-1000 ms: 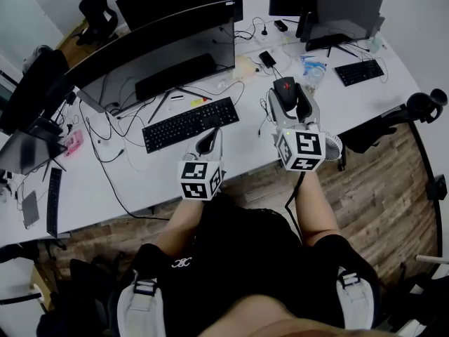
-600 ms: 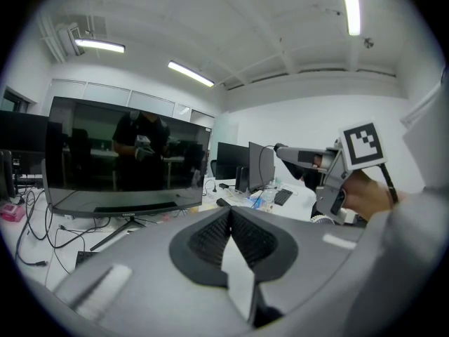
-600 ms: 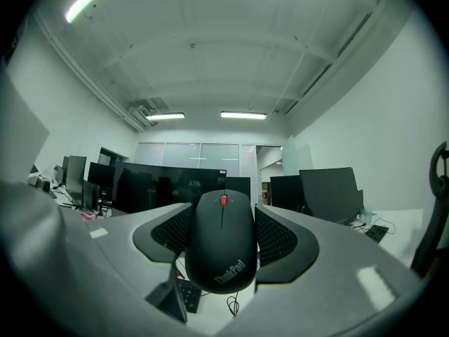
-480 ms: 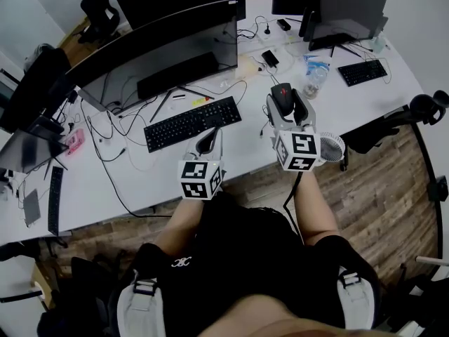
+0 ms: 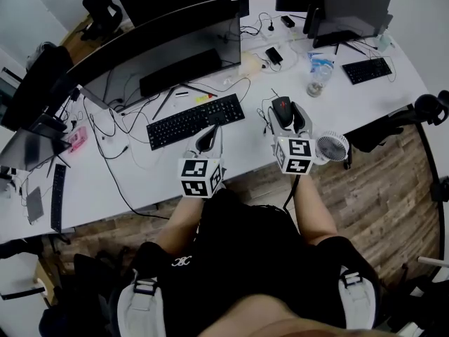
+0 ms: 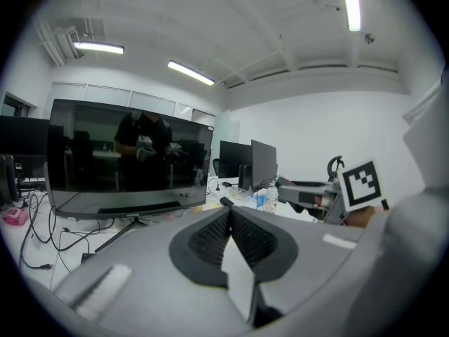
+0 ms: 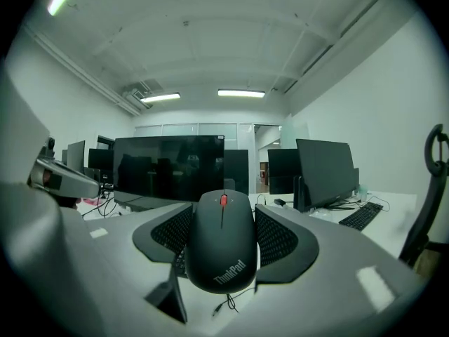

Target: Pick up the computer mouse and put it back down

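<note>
In the head view, my right gripper (image 5: 284, 115) has the black computer mouse with the red wheel (image 5: 281, 107) between its fingers near the front edge of the white desk (image 5: 158, 170), just right of the black keyboard (image 5: 195, 121), and my left gripper (image 5: 208, 140) hovers at that same edge. In the left gripper view, my fingers (image 6: 210, 236) are pressed together, empty. In the right gripper view, my fingers (image 7: 280, 239) pinch the mouse (image 7: 221, 248) by its sides, its thin cable (image 7: 228, 302) dangling beneath.
</note>
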### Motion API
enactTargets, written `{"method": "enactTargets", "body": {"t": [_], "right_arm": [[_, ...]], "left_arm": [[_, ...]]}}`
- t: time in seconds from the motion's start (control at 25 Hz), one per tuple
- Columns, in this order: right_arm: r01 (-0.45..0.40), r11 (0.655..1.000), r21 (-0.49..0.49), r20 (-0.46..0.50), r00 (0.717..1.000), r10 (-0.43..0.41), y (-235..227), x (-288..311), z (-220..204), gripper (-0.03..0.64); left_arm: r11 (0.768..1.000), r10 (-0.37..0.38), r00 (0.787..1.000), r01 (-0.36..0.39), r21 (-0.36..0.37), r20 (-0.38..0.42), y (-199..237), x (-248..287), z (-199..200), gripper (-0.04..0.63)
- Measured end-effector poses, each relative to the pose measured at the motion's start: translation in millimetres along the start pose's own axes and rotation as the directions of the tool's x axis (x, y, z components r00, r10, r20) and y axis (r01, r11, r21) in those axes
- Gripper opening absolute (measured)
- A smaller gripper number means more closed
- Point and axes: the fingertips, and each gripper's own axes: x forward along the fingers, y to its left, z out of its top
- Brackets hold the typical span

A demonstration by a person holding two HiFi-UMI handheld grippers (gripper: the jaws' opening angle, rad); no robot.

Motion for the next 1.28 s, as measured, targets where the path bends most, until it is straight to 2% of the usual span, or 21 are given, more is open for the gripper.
{"method": "enactTargets", "body": {"t": [0.32, 0.6, 1.04, 1.28], "right_arm": [[-0.003, 1.0, -0.025, -0.142, 0.99, -0.001, 2, -1, -64, 0.27], [-0.004, 1.0, -0.011, -0.262, 0.965, 0.001, -1, -5, -118, 0.27], [-0.007, 1.0, 0.004, -0.431, 0.902, 0.008, -3, -11, -191, 0.27], [0.0, 1.0, 0.021, -0.512, 0.859, 0.011, -1, -15, -223, 0.27]], "left_arm": [[1.0, -0.011, 1.0, 0.011, -0.001, -0.012, -6, 3, -3, 0.055], [1.0, -0.024, 0.999, 0.024, 0.006, -0.022, -14, 6, -6, 0.055], [0.999, -0.033, 0.999, 0.033, 0.012, -0.032, -19, 5, -9, 0.055], [1.0, -0.025, 0.999, 0.025, 0.012, -0.035, -16, 1, -12, 0.055]]}}
